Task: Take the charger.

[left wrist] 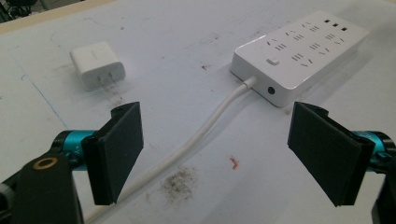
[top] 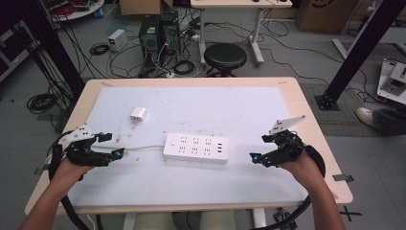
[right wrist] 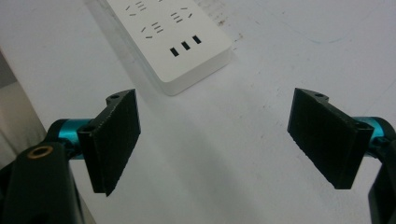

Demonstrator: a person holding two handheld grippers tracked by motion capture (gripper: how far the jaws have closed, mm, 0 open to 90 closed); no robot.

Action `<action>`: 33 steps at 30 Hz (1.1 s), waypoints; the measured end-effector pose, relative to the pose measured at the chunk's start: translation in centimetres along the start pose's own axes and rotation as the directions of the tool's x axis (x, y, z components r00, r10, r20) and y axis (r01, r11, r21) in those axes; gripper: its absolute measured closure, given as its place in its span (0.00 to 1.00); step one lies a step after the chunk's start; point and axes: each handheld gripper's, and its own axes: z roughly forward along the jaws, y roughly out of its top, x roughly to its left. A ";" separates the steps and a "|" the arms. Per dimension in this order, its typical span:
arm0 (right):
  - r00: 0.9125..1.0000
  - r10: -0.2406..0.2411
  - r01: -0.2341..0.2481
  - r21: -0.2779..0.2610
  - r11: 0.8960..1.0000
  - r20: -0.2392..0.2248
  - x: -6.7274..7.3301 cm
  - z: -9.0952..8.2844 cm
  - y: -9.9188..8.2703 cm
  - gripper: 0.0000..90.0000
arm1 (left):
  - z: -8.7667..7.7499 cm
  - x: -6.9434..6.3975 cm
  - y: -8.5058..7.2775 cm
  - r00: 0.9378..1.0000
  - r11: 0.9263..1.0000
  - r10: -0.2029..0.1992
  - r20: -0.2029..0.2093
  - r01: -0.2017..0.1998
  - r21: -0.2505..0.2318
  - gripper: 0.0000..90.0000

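A white power strip [top: 196, 148] lies flat at the middle of the white mat, its white cord [top: 143, 148] running left. A small white plug adapter [top: 138, 114] lies behind it to the left, prongs toward me. My left gripper [top: 111, 145] rests at the mat's left side, open, with the cord [left wrist: 196, 140] passing on the mat between its wide-set jaws and nothing pressed. The strip [left wrist: 299, 51] and adapter [left wrist: 97, 64] lie ahead of it. My right gripper [top: 261, 147] rests right of the strip, open and empty, facing the strip's USB end [right wrist: 175, 42].
The wooden table [top: 313, 129] carries a white mat [top: 239, 105] with dirt smudges [left wrist: 180, 182] and a small red mark [left wrist: 233, 162]. Behind the table stand a black stool [top: 225, 57], computer towers [top: 158, 31] and tangled floor cables. A person's shoe [top: 366, 115] shows at the right.
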 end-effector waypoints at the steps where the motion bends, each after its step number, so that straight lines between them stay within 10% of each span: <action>1: 1.000 -0.001 0.001 0.002 1.000 -0.001 0.0 0.0 0.0 0.19 | 0.0 0.0 0.0 1.000 1.000 0.000 0.000 0.000 0.000 0.20; 14: 1.000 0.009 -0.009 0.004 1.000 0.004 -0.3 0.0 0.1 0.19 | 1.3 1.6 2.9 0.993 0.997 -0.067 -0.097 0.069 0.021 0.20; 24: 0.999 0.044 -0.044 0.012 0.999 0.013 -1.0 0.2 0.1 0.19 | 5.0 3.9 8.0 0.976 0.991 -0.114 -0.187 0.126 0.053 0.20; 33: 0.998 0.054 -0.054 0.018 0.998 0.017 -1.4 0.3 0.2 0.19 | 8.9 5.7 9.5 0.967 0.982 -0.146 -0.210 0.167 0.084 0.20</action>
